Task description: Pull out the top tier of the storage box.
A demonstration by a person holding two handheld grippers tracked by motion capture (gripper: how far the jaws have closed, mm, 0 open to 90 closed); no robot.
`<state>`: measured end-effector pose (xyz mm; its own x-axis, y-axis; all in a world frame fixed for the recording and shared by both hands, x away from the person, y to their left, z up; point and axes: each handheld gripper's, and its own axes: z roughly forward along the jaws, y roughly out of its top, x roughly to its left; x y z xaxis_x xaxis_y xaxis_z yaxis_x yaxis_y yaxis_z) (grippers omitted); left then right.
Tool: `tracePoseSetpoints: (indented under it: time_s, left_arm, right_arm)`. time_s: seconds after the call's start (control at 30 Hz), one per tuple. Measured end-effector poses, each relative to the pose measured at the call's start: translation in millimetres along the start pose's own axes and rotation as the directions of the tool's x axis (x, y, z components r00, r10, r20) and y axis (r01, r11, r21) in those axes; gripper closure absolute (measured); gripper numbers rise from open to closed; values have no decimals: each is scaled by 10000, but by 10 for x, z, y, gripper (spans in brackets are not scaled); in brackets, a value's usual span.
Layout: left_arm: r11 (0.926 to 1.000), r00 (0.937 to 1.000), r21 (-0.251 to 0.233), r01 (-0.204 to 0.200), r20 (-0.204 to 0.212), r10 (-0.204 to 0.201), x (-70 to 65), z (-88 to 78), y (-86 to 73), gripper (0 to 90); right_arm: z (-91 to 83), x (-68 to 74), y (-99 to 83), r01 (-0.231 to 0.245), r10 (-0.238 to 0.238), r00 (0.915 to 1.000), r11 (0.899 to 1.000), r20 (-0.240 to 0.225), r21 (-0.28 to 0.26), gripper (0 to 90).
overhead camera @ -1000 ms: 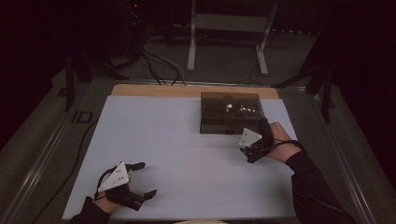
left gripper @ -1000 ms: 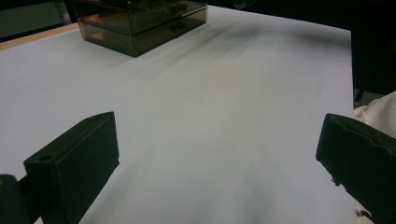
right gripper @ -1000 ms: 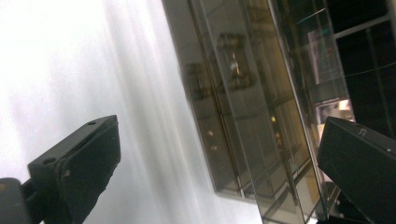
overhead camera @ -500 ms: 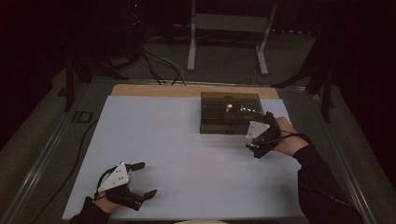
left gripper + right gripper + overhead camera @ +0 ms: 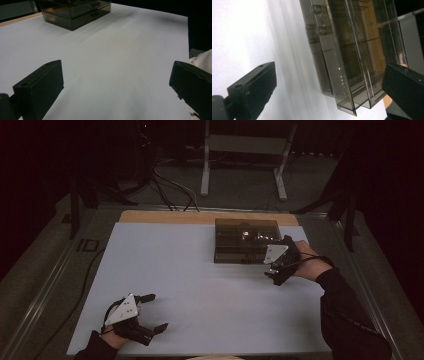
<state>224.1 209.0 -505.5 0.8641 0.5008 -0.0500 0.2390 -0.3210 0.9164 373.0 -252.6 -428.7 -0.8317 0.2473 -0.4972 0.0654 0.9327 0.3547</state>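
A smoky see-through drawer box stands at the back right of the white table cover. My right gripper is rolled on its side at the box's front right corner, open, with nothing held. In the right gripper view its jaws stand wide apart, and the box with its round drawer knobs lies close ahead. My left gripper rests open near the front left edge. In the left gripper view only bare white cover lies between its jaws, with the box far off.
A wooden strip runs along the table's back edge. Cables and a metal stand sit on the dark floor behind. A metal rail borders the left side. A white cloth shows at the right in the left gripper view.
My right gripper has moved back and to the right, closer to the box's front right corner. The left gripper has stayed in place.
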Motion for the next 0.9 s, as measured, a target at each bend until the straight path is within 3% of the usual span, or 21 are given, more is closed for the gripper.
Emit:
tracePoseSetpoints:
  time_s: [0.2, 0.3, 0.5, 0.8, 0.9]
  left_arm:
    - [10000, 10000, 4, 3, -8, -3, 1, -1, -1, 9]
    - [10000, 10000, 14, -5, 2, 5, 0, 1, 0, 9]
    - [10000, 10000, 15, -19, -8, 19, 1, 0, -1, 9]
    - [10000, 10000, 21, -41, -22, 41, -1, 0, -1, 8]
    - [10000, 10000, 13, -40, -17, 40, -2, 0, -1, 9]
  right_arm:
    - [6, -65, 20, -26, 34, 9987, 9999, -516, 155, 2]
    - [18, -76, 30, 96, -80, 9986, 9995, -527, 306, 53]
    - [24, -127, 57, 104, -83, 9976, 9995, -689, 292, 55]
    - [59, -190, 95, 390, -328, 9914, 9981, -1266, 469, 61]
    - [80, -216, 101, 280, -189, 9892, 9977, -1455, 611, 93]
